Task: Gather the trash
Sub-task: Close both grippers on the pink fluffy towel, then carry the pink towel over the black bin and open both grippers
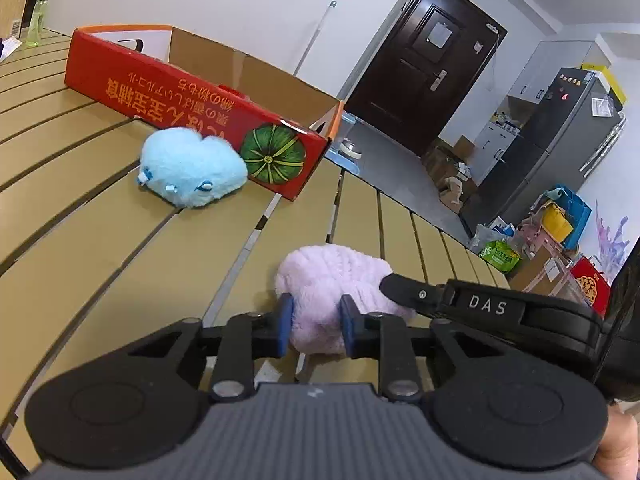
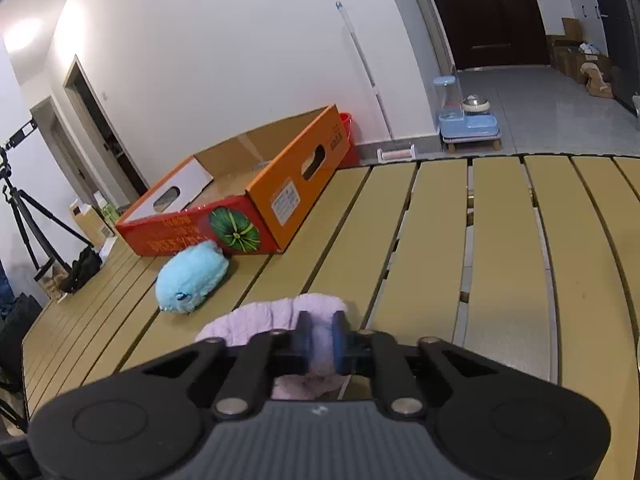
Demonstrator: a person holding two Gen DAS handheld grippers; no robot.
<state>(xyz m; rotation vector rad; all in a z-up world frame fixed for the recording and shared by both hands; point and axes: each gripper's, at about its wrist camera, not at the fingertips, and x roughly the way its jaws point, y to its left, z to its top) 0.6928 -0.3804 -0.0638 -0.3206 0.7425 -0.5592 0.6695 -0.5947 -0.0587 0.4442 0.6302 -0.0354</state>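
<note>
Inventory as we find it. Lilac plush toy (image 1: 332, 280), lying on the slatted table (image 1: 80, 220), lower centre of both wrist views. We see the left gripper (image 1: 316, 324) closed onto it, its blue pads (image 1: 285, 320) pressed into the fluff on either side. The right gripper (image 2: 321, 340) pinches a narrower fold of the same toy (image 2: 280, 312), its jaws nearly together. In the left view the right gripper's black finger (image 1: 404, 286) reaches in from the lower right and rests on the toy.

Light blue plush toy (image 1: 190, 168), left of centre in the left view, lying against the long red side of the cardboard box (image 1: 160, 92); well apart from the lilac one.

Cardboard box, upper left of the left view, open-topped, red side printed with a green pumpkin (image 1: 274, 154), orange end panel with a hand slot (image 2: 314, 162).

Dark door (image 1: 420, 68) and grey refrigerator (image 1: 560, 140), upper right in the left view. Pet feeder (image 2: 468, 120) on the floor and tripod (image 2: 24, 208) at far left, in the right view.
</note>
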